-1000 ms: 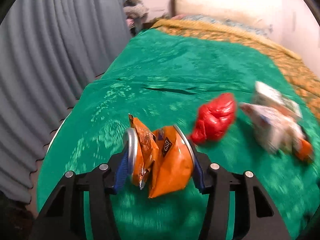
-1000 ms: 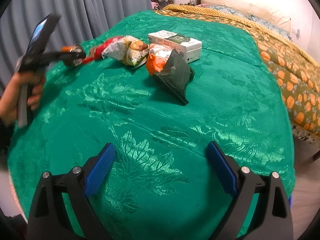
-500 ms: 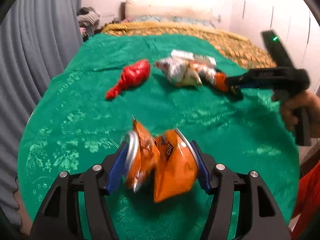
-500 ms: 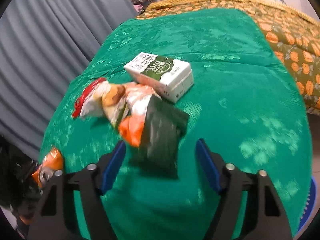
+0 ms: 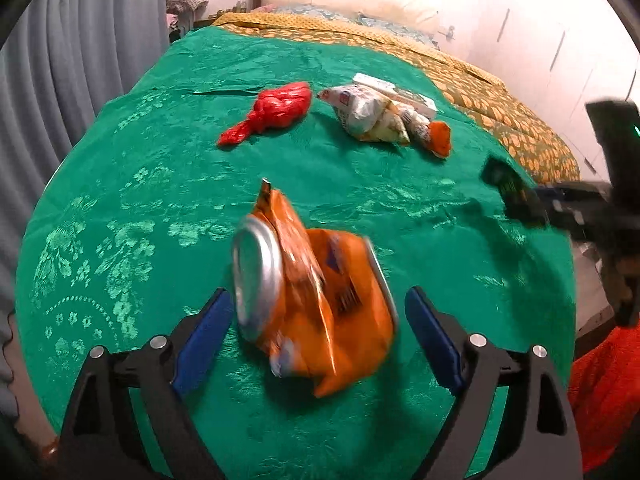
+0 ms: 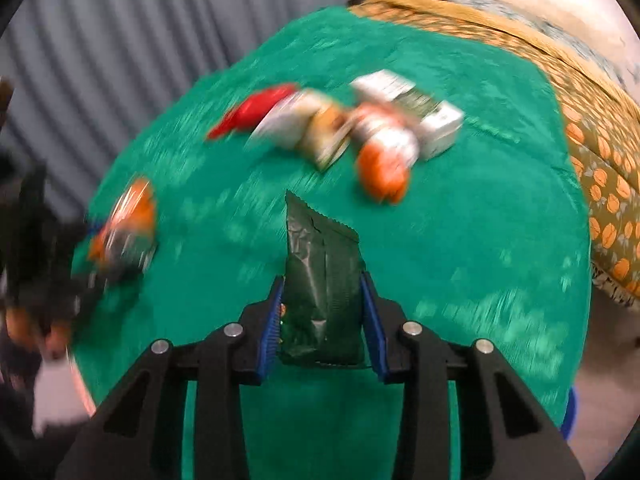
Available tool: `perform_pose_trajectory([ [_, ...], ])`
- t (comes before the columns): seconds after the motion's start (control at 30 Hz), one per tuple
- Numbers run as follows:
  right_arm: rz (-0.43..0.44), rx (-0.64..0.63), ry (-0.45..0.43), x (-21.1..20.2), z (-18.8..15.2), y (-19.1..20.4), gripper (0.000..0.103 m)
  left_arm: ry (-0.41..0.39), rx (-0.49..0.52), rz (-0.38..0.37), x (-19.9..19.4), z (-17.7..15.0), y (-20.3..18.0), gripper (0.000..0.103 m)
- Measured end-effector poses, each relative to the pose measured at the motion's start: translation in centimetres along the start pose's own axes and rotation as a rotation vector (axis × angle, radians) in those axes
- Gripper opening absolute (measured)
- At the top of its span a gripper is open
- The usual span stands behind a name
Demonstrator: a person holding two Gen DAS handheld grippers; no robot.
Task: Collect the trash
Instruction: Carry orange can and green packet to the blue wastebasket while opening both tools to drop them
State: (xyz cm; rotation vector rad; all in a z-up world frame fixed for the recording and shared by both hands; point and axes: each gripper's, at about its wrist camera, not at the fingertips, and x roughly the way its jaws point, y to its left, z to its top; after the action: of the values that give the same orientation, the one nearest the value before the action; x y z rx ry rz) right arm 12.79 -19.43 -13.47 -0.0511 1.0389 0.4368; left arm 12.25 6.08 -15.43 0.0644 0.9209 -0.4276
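your left gripper (image 5: 316,320): jaws opening, pads clear of the orange crushed can (image 5: 312,300) between them | your right gripper (image 6: 322,316): closing, pinching the dark green wrapper (image 6: 322,280) | both above the green bedspread (image 5: 160,160)

Shiny green patterned bedspread (image 5: 192,184) covers bed; mustard orange-printed blanket (image 5: 500,112) further up; grey pleated curtain (image 5: 80,64) at left; pale wall (image 5: 520,20) behind; warm indoor light.

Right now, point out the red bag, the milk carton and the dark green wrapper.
red bag (image 5: 280,110): left wrist view, on its bulging middle.
milk carton (image 6: 436,120): right wrist view, on its end nearest the camera.
dark green wrapper (image 6: 320,272): right wrist view, on its crinkled face above the blue pads.
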Motion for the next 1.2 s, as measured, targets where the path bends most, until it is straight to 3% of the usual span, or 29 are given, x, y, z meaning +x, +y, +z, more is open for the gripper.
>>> perform_pose_trajectory([
  [0.1,-0.004,0.004,0.028,0.7,-1.5,0.2,0.047,0.008,0.007,0.041,0.4,0.1,-0.5,0.087],
  [0.13,-0.007,0.014,0.021,0.8,-1.8,0.0,0.058,0.01,0.003,0.046,0.5,0.1,-0.6,0.087],
  [0.4,0.07,0.091,0.014,1.0,-2.2,-0.5,0.06,0.01,-0.006,0.067,0.5,0.9,-0.4,0.086],
  [0.43,0.073,0.099,0.016,1.1,-2.1,-0.7,0.059,0.009,-0.007,0.073,0.5,1.0,-0.4,0.084],
  [0.47,0.074,0.108,0.018,1.3,-2.1,-0.8,0.049,0.009,-0.006,0.08,0.5,1.0,-0.4,0.079],
  [0.57,0.065,0.098,0.016,1.3,-2.0,-0.5,0.035,0.006,0.005,0.088,0.5,1.0,-0.5,0.068],
  [0.8,0.05,0.066,-0.039,-0.9,-2.9,0.4,0.032,-0.042,-0.018,0.06,-0.8,1.0,-0.4,0.051],
  [1.2,0.078,0.159,-0.122,-4.6,-5.1,-1.8,0.032,-0.063,0.114,-0.06,-1.8,1.3,-8.8,0.05],
])
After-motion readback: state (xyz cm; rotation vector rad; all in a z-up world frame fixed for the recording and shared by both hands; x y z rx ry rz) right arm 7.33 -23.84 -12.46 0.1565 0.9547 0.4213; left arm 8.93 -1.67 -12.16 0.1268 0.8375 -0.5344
